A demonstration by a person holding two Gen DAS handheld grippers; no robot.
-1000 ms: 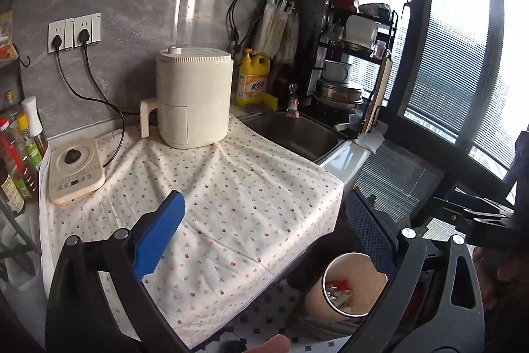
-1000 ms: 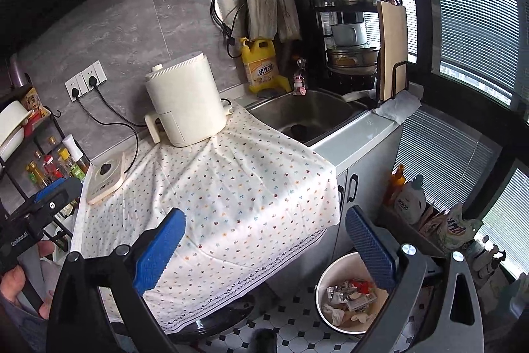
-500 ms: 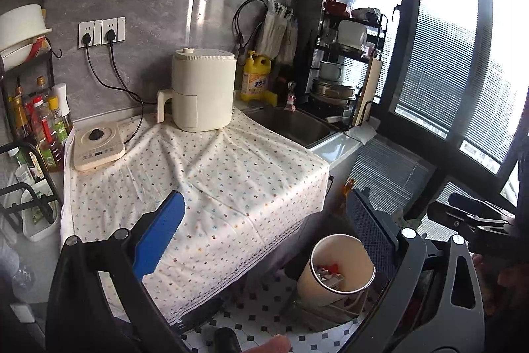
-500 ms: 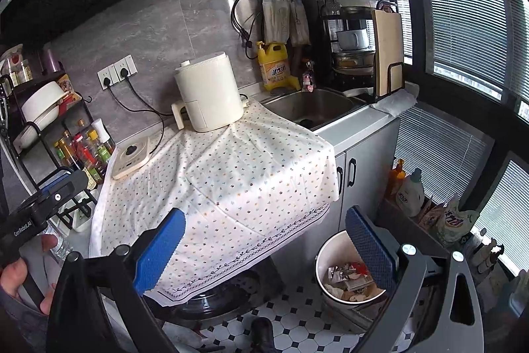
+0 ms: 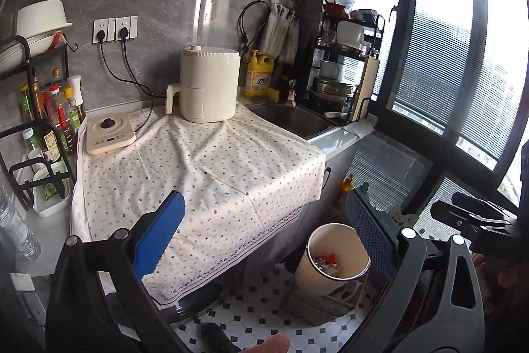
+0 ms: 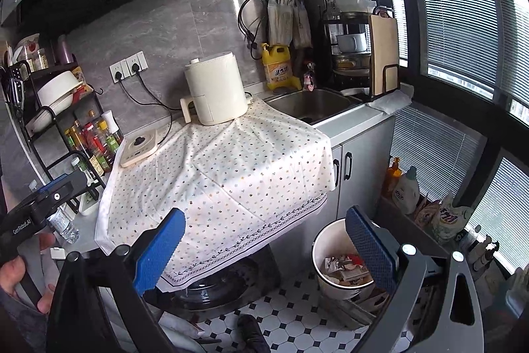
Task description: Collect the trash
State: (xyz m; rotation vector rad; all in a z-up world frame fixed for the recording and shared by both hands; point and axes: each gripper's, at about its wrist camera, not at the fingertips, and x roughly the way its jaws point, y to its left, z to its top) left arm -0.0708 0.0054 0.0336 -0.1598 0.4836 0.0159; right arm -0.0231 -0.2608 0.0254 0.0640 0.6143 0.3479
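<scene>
Both grippers have pulled back and up from the counter over the last second. Earlier the views sat close over the dotted tablecloth (image 5: 205, 174); now you can see the whole kitchen corner, the floor tiles and more of the spice rack (image 6: 82, 134) on the left. So the person has stepped away, not reached in.

The left gripper (image 5: 264, 234) has its blue pads spread wide with nothing between them. Same for the right gripper (image 6: 264, 243): wide open, empty.

The trash itself sits in the white bin (image 6: 322, 253) on the floor by the cabinet, just beside the hanging cloth edge. In the right wrist view you can see wrappers and scraps (image 6: 344, 265) piled inside it; in the left wrist view the bin (image 5: 317, 263) is more side-on and mostly hidden behind the finger, so I can't tell how full it really is.

The cloth looks bare apart from the air fryer (image 5: 210, 85) and the little induction cooker (image 5: 109, 134), so my read is the counter pickup is done, or close to it. The step back fits wrapping up or scanning for leftovers. Nothing loose jumps out, though the clutter near the detergent bottles (image 6: 405, 187) by the window is too small to judge.
</scene>
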